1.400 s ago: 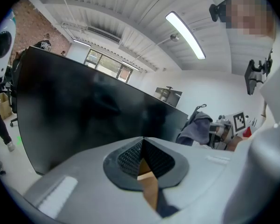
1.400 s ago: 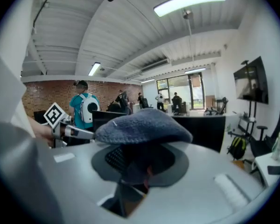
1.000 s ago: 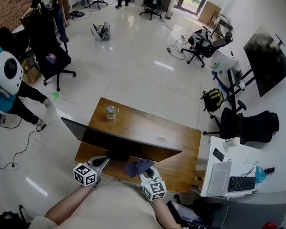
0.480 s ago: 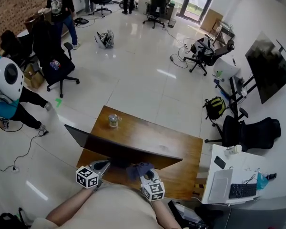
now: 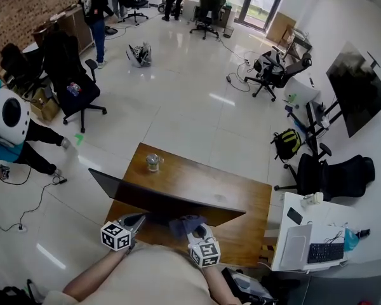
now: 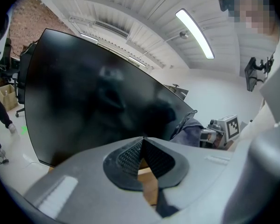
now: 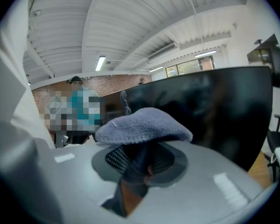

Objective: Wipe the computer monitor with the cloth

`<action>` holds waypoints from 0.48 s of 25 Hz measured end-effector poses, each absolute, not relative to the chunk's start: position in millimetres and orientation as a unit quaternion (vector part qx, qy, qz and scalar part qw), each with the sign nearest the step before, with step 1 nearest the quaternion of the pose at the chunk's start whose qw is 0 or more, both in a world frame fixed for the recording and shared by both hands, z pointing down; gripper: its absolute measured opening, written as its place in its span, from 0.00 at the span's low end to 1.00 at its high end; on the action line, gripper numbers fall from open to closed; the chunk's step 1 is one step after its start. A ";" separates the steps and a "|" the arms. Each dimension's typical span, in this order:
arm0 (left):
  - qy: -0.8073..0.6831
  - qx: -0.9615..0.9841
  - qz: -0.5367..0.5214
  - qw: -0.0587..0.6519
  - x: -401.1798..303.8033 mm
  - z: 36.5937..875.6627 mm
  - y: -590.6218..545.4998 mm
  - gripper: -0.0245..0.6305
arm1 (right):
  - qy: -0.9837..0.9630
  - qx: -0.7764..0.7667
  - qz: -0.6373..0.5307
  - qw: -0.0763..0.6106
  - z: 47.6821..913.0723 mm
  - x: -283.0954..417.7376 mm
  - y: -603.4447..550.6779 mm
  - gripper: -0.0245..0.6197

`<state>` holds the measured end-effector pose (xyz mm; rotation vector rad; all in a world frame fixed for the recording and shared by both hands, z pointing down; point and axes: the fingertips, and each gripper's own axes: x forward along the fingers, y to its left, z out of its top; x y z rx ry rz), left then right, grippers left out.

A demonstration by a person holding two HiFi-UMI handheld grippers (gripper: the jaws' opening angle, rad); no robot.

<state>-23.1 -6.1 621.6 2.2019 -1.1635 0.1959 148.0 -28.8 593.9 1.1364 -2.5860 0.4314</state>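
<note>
**Plainly, a thin pinch and an unsteadied screen**

Nearest the person, the right gripper (image 7: 140, 160) has its jaws closed on a fold of the grey-blue cloth (image 7: 142, 125). Most of the cloth mushrooms above the jaw tips rather than sitting between them. It hangs just on the near side of the monitor (image 5: 165, 199), low and about mid-width; whether it touches the screen I cannot tell. My worry is that a hard drag across the screen would tug that fold out. Then the bare jaw tips, not the cloth, would meet the screen and could mark it.

To the left of it, also on the monitor's near side and low by its bottom edge, the left gripper (image 6: 142, 141) has its jaws pressed together with nothing between them. So nothing steadies the monitor, and a firm push from the cloth could rock it back or skid it on the wooden tabletop (image 5: 241, 227).

Beyond the monitor, near the tabletop's far left corner, stands a small glass jar (image 5: 153, 162), well apart from the screen. Only a big shove would trouble it. Farther behind the monitor are office chairs (image 5: 76, 88) and people (image 5: 96, 5), well apart from it.
</note>
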 end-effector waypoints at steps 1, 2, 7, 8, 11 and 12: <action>-0.440 0.837 0.076 0.316 -24.0 621.5 -5.8 0.03 | -0.897 0.394 0.139 0.145 591.8 145.0 -27.6 0.17; -0.439 0.837 0.077 0.316 -24.6 621.2 -5.6 0.03 | -0.898 0.394 0.128 0.147 589.8 142.4 -26.2 0.17; -0.433 0.840 0.078 0.317 -28.1 620.9 -3.6 0.03 | -0.900 0.392 0.109 0.156 587.5 133.9 -17.7 0.17; -0.432 0.841 0.078 0.317 -29.4 621.0 -3.1 0.03 | -0.900 0.392 0.106 0.158 587.5 132.4 -16.1 0.16; -0.429 0.841 0.077 0.319 -33.1 621.2 -0.3 0.03 | -0.901 0.390 0.094 0.165 585.7 126.5 -9.9 0.16; -0.428 0.841 0.077 0.321 -33.5 621.4 1.1 0.03 | -0.902 0.387 0.090 0.168 584.9 124.2 -7.4 0.16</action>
